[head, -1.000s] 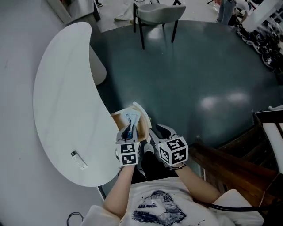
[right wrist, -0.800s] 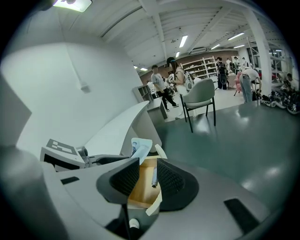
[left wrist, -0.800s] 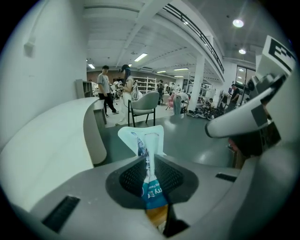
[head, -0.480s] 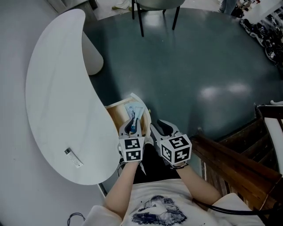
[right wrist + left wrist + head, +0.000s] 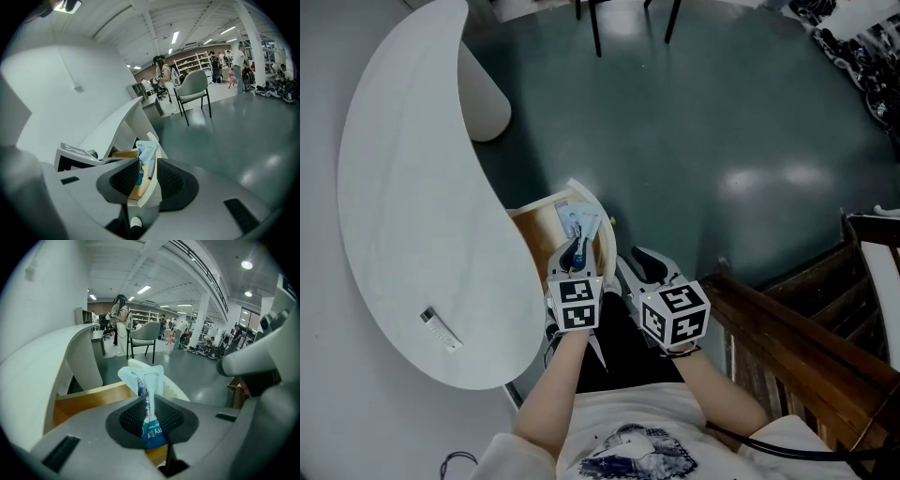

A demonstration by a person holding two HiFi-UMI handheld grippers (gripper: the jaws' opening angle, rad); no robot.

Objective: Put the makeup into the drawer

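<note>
**Inspector A:** State of the tongs?

**Inspector B:** The left tongs (image 5: 577, 253) were clenched on the makeup packet (image 5: 146, 385), pinching its blue lower end, and the white top stood clear beyond the pads. The right tongs (image 5: 642, 267) were released. Their jaws stood apart astride the white drawer front (image 5: 149, 196), and a gap showed at one pad.

**Inspector A:** And the packet's position?

**Inspector B:** It was held over the open drawer (image 5: 532, 234), just inside the front, and was not yet resting in it. The drawer projected from under the counter (image 5: 403, 187) at the left.

**Inspector A:** Step in hand?

**Inspector B:** Placement, by my judgement. The next move called for lowering the packet below the rim and then loosening the left tongs. Shutting the drawer remained outstanding.
</note>
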